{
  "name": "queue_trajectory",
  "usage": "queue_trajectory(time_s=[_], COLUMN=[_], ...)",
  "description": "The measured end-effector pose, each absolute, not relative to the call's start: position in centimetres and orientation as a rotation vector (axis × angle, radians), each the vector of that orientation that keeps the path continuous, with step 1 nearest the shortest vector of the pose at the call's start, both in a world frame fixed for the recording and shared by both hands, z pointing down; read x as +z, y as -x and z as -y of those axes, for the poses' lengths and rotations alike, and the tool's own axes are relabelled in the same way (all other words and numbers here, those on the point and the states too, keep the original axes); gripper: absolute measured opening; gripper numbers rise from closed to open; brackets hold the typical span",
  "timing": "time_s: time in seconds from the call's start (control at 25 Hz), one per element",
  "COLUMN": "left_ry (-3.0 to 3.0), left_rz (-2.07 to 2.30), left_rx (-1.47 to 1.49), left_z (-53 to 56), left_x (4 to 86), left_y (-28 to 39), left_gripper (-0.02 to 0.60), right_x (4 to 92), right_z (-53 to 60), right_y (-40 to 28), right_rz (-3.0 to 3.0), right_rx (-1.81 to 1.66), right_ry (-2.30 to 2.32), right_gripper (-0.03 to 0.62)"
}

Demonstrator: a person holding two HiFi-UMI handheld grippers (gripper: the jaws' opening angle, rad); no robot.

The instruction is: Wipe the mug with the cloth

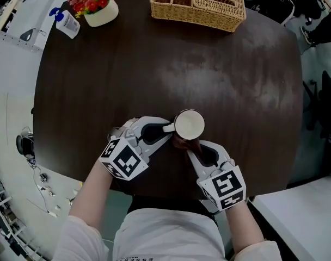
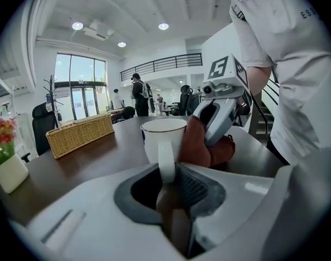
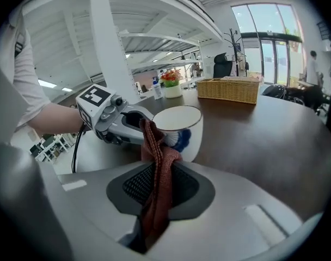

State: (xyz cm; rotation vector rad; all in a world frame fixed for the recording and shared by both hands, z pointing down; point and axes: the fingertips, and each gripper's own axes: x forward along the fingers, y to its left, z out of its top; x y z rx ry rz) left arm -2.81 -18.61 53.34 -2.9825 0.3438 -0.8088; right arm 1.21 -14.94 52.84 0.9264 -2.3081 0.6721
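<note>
Mug: white, with a thin dark line round the rim and a blue mark on its side. It stands upright, mouth up, on the near part of the tabletop between the two claws, its handle turned toward the person's left

Tabletop: dark brown wood with rounded corners; it carries every item listed here

Wicker basket: pale woven basket with compartments, at the far edge of the tabletop, well apart from the mug

Left claw: white body with dark ribbed pads and a marker cube at the rear. Its jaws are clamped on the mug's handle, which the left gripper view shows standing upright between the pads

Right claw: same build, set just beside the mug on the person's side. Its jaws are closed on the cloth, which runs up between the pads in the right gripper view

Flower pot: white, holding red and pink flowers, at the far left corner

Bottle: small, clear, blue-topped, lying tilted just left of the flower pot

Cloth: reddish-brown knit, bunched; its free upper end is pressed against the mug's outer wall below the rim
</note>
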Motion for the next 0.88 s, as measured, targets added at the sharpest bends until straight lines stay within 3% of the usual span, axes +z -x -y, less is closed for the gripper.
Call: queue_trajectory(time_s=[0.64, 0.88], left_ry=[2.968, 2.987], left_rz=[-0.614, -0.548], left_rx=[-0.794, -0.726], left_z=[19.7, 19.7], left_x=[52.7, 51.6], left_y=[3.4, 2.7], left_gripper=[0.077, 0.077], right_x=[52.1, 51.8], right_z=[19.2, 22.0], right_y=[-9.5, -8.2], right_rz=[2.155, 2.196], right_rx=[0.593, 0.507], right_ry=[-1.25, -1.176], right_gripper=[0.083, 0.083])
